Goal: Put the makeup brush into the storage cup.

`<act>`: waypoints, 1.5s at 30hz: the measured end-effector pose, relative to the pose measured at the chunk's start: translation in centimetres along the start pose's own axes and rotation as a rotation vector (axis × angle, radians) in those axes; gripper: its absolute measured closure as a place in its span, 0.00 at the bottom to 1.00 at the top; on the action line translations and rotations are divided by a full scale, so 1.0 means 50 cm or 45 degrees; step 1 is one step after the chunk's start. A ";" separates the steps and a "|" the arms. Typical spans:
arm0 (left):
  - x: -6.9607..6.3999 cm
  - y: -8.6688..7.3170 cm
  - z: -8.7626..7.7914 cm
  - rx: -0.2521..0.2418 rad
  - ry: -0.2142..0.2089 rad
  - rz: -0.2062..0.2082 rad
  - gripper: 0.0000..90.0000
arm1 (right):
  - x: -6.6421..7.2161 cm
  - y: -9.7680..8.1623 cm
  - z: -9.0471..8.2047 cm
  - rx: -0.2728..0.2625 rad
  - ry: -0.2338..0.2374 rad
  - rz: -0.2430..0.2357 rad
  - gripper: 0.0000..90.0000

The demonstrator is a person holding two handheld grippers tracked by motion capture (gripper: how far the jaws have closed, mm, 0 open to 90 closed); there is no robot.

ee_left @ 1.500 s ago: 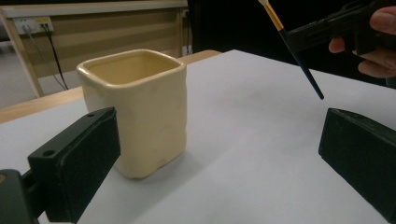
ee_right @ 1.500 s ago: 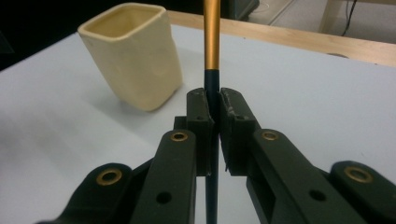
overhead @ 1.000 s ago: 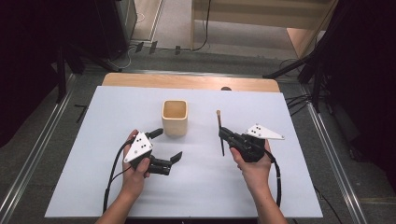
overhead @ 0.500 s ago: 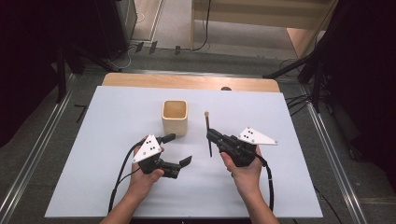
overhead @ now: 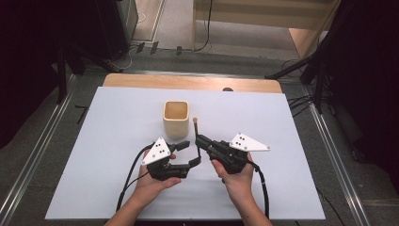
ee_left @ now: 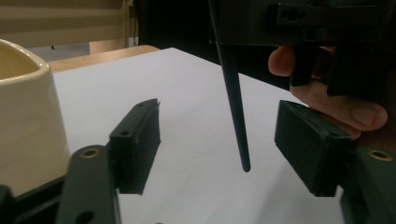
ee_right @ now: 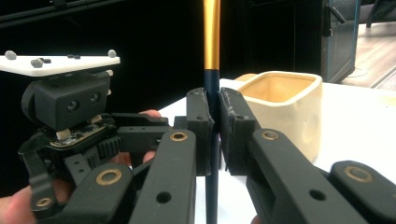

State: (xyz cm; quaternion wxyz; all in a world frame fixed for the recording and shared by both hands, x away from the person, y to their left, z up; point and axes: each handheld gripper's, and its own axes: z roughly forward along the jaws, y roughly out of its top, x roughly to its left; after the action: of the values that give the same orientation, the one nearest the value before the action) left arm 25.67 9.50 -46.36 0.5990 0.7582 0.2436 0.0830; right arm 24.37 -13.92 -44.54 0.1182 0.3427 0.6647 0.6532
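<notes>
A thin brush (overhead: 195,129) with a black handle and gold ferrule stands upright, pinched by my right gripper (overhead: 198,141) just right of the cream square cup (overhead: 176,118). The right gripper view has the jaws closed on the handle (ee_right: 211,42), with the cup (ee_right: 285,107) behind them. My left gripper (overhead: 189,154) is open in front of the cup. In the left gripper view, the handle's pointed lower end (ee_left: 236,102) hangs between its spread jaws, just above the mat and touching neither; the cup (ee_left: 23,121) sits at the left.
A white mat (overhead: 108,141) covers the table, with a wooden edge (overhead: 188,82) at the back. Cables trail from both grippers toward the front. Metal rails (overhead: 42,155) run along both sides of the table, and the surroundings are dark.
My right gripper has carried the brush left toward the cup. My left gripper has moved right, so the brush's lower end now hangs between its open jaws.
</notes>
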 end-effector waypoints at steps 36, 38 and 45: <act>0.002 -0.011 0.010 0.107 -0.020 -0.034 0.94 | 0.033 0.005 0.016 0.041 -0.023 0.061 0.70; -0.005 -0.012 0.013 0.119 -0.026 -0.001 0.94 | 0.031 0.009 0.015 0.051 -0.027 0.081 0.73; -0.015 -0.016 0.020 0.156 -0.041 0.041 0.94 | 0.031 0.010 0.015 0.081 -0.028 0.083 0.93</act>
State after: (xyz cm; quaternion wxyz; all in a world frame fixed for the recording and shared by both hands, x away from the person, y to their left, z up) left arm 25.24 8.39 -47.25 0.5537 0.7987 0.2263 0.0656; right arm 23.85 -12.44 -43.70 0.0931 0.3749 0.6724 0.6314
